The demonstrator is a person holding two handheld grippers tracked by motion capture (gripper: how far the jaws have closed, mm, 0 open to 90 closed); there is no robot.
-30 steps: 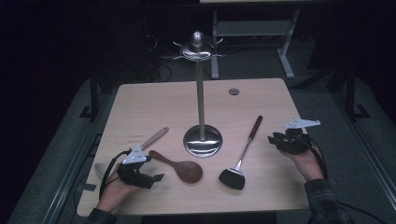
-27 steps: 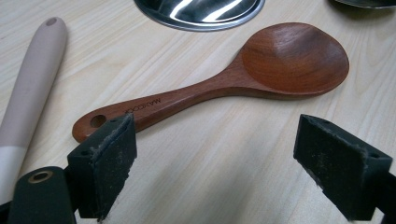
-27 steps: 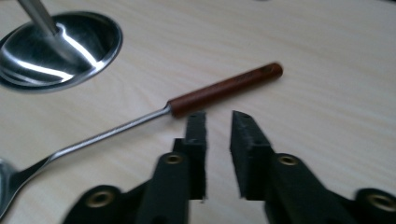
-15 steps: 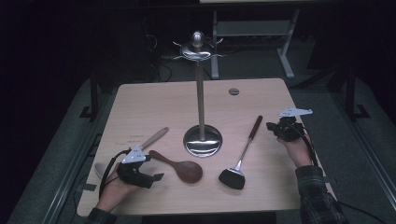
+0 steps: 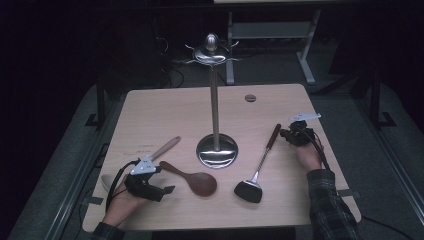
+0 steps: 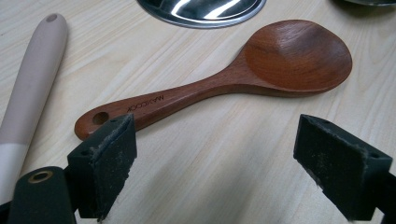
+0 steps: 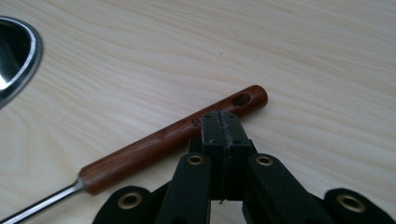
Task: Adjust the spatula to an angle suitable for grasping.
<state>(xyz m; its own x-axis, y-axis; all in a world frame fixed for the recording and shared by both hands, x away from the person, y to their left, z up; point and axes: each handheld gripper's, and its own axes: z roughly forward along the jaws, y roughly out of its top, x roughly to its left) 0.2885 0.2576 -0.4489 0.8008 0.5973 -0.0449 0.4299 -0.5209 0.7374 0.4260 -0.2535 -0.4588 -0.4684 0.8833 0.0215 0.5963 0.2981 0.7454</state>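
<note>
The right gripper point(image 7: 223, 122) has just been closing and its jaws now meet pad to pad with nothing between them — the tips sit against the near side of the spatula handle point(image 7: 177, 135), close to its hanging hole. Beyond that handle lies the rack base point(image 7: 16, 58). The left gripper point(image 6: 210, 163) stands wide open and empty, the wooden spoon point(image 6: 224, 79) just ahead of its pads. I judge this the approach to the spatula; next the right jaws must open and straddle the handle.
</note>
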